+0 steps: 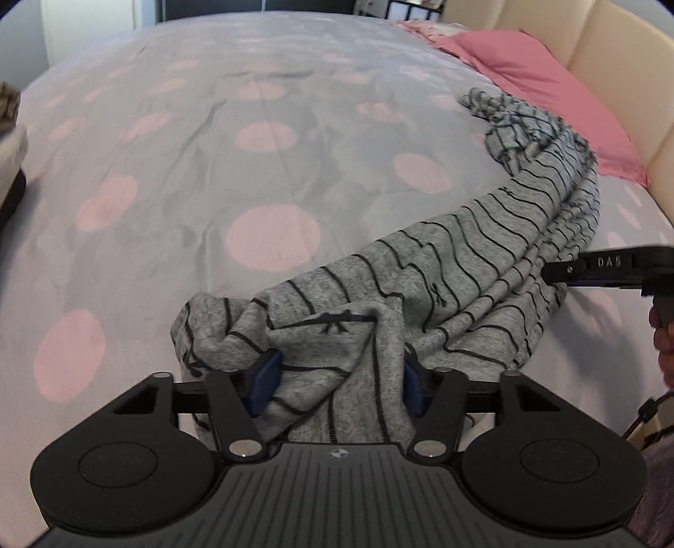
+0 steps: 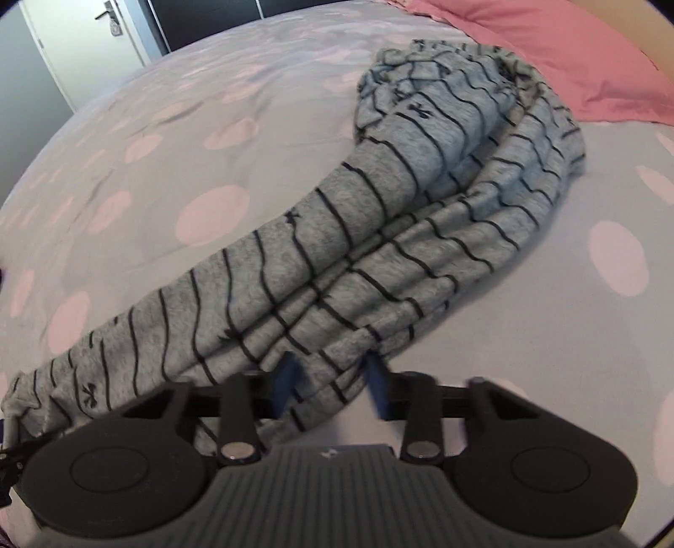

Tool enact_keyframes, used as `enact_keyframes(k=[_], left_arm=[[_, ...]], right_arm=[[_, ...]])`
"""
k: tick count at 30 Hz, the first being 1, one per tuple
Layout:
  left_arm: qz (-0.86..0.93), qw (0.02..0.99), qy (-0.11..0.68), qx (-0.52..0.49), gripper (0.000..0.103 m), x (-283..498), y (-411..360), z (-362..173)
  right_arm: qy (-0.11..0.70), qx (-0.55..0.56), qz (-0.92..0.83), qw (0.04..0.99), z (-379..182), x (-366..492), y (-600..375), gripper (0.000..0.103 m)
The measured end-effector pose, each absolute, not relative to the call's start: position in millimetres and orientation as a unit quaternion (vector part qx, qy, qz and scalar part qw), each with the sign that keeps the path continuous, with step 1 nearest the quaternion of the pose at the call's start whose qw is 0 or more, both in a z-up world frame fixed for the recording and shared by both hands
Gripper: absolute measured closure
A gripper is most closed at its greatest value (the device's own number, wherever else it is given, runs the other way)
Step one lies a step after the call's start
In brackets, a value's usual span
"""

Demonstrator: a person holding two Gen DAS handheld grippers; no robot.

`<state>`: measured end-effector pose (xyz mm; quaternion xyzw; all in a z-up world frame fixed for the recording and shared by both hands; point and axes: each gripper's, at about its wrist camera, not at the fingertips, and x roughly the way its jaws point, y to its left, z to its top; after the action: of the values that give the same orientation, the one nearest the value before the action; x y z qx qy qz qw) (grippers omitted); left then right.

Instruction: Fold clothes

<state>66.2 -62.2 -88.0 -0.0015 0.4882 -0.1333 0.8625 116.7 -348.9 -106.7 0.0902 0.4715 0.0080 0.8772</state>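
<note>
A grey garment with thin black stripes [image 1: 476, 257] lies bunched in a long roll across the bed, from the near edge toward the pillow. My left gripper [image 1: 339, 381] has its blue pads wide apart around the garment's near end, with cloth bunched between them. My right gripper [image 2: 332, 385] stands at the roll's lower edge [image 2: 337, 261], jaws partly apart with a fold of cloth between the pads. The right gripper's body also shows at the right edge of the left wrist view [image 1: 606, 265].
The bed has a pale lilac cover with pink dots [image 1: 261, 139]. A pink pillow [image 1: 535, 84] lies at the far right against a cream padded headboard [image 1: 611, 55]. A white door [image 2: 97, 29] stands beyond the bed.
</note>
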Motion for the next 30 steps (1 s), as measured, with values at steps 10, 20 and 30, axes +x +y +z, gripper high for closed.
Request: enact_keyframes(k=[10,20,30], left_arm=[[-0.103,0.894,0.435,-0.025,0.09,61,-27,-58],[0.054,0.943,0.329,0.005,0.091,41,48,-6],[0.103,0.92,0.375,0.049,0.085,39,67,-32]], right_arm=[[0.408,0.03,0.082,0.909,-60,106,-305,0.096],[0.362,0.001,0.274,0.891,-4,48,-246,0.096],[0.389,-0.068,0.361,0.845,-17,12,-207,0.093]])
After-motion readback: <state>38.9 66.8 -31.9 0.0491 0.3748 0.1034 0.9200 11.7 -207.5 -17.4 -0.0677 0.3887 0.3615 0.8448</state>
